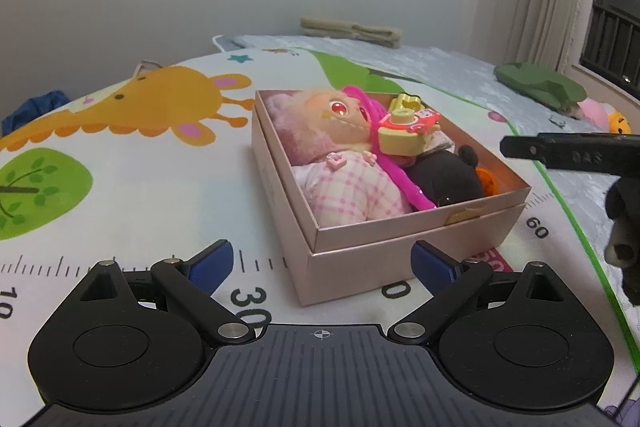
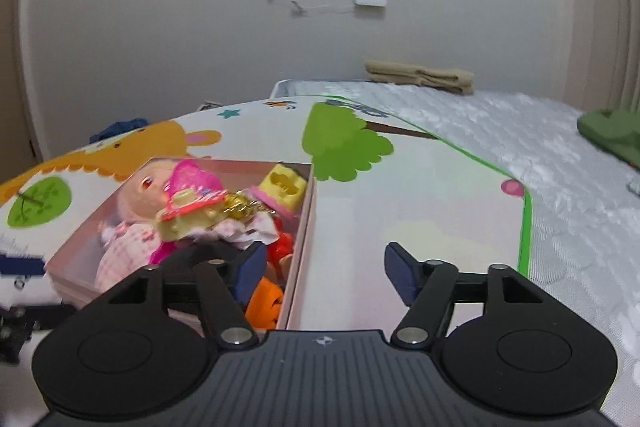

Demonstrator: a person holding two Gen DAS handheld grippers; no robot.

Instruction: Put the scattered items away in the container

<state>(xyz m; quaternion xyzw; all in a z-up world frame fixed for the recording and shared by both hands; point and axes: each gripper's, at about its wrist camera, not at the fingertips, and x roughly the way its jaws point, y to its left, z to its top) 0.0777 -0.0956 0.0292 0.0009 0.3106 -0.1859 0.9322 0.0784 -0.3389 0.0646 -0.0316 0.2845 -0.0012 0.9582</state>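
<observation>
1. A pink cardboard box [image 1: 400, 247] sits on a cartoon play mat [image 1: 140, 187] spread over a bed [image 1: 460, 75].
2. Inside the box lie a pink-haired plush doll [image 1: 340, 147], a yellow and red toy camera [image 1: 404, 131], a black plush toy [image 1: 448, 179] and an orange toy [image 2: 264, 303].
3. The left gripper [image 1: 322, 263] hovers before the box's near corner, fingers apart and empty.
4. The right gripper [image 2: 324, 275] hangs over the box's right edge, fingers apart and empty.
</observation>
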